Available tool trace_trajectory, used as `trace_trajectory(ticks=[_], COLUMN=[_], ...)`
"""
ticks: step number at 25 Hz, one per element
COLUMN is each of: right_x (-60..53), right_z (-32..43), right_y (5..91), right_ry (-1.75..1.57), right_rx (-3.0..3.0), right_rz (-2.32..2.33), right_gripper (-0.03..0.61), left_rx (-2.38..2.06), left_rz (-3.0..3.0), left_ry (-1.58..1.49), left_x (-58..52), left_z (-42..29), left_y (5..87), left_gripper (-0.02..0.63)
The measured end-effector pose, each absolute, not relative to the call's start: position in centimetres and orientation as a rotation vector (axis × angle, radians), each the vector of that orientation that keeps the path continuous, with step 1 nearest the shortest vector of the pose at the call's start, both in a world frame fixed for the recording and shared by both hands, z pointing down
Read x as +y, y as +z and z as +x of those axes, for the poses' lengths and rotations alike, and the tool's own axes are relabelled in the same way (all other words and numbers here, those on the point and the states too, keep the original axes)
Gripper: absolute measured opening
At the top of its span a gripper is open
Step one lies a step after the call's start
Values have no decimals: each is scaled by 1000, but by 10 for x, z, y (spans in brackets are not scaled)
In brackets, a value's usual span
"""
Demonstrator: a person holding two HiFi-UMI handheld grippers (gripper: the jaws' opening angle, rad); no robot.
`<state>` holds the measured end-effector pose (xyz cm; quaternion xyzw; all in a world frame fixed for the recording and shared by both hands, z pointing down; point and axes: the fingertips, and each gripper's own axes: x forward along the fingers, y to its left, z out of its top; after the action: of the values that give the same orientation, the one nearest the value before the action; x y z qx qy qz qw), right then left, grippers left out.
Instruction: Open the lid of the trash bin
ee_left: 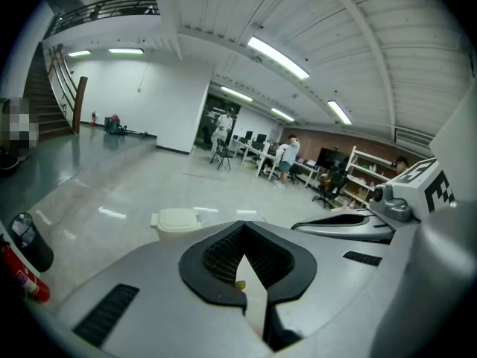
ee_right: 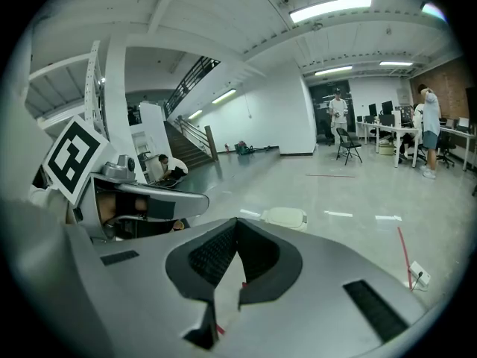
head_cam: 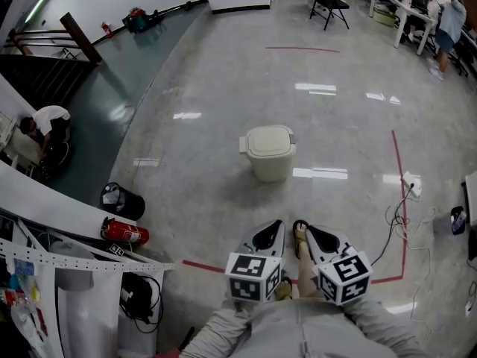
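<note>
A cream trash bin (head_cam: 270, 153) with its lid down stands alone on the shiny grey floor, some way ahead of me. It appears small in the left gripper view (ee_left: 177, 222) and in the right gripper view (ee_right: 285, 217). My left gripper (head_cam: 277, 227) and right gripper (head_cam: 308, 232) are held side by side close to my body, well short of the bin. Both point toward it. The jaws of the left gripper (ee_left: 246, 278) and of the right gripper (ee_right: 227, 278) are shut with nothing between them.
A black waste bin (head_cam: 121, 201) and a red fire extinguisher (head_cam: 125, 233) lie at the left by a white partition. Red floor tape (head_cam: 399, 171), a power strip (head_cam: 411, 186) and loose cables run along the right. A folding chair (head_cam: 328, 2), desks and people are far off.
</note>
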<state>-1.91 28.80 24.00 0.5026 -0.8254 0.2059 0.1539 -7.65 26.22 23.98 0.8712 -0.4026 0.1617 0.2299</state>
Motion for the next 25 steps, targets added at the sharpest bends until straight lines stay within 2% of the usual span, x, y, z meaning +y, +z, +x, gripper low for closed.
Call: trace_trajectory(ticks=[25], right_x=[20], right_z=[75], right_y=[274], right_ry=[614], right_rx=[-2331], right_rz=[1261], right_gripper=[-3], left_rx=[-1205], left_rz=[2226], left_ry=[515], left_x=[24], left_z=[-1], left_y=[279], left_gripper=[3])
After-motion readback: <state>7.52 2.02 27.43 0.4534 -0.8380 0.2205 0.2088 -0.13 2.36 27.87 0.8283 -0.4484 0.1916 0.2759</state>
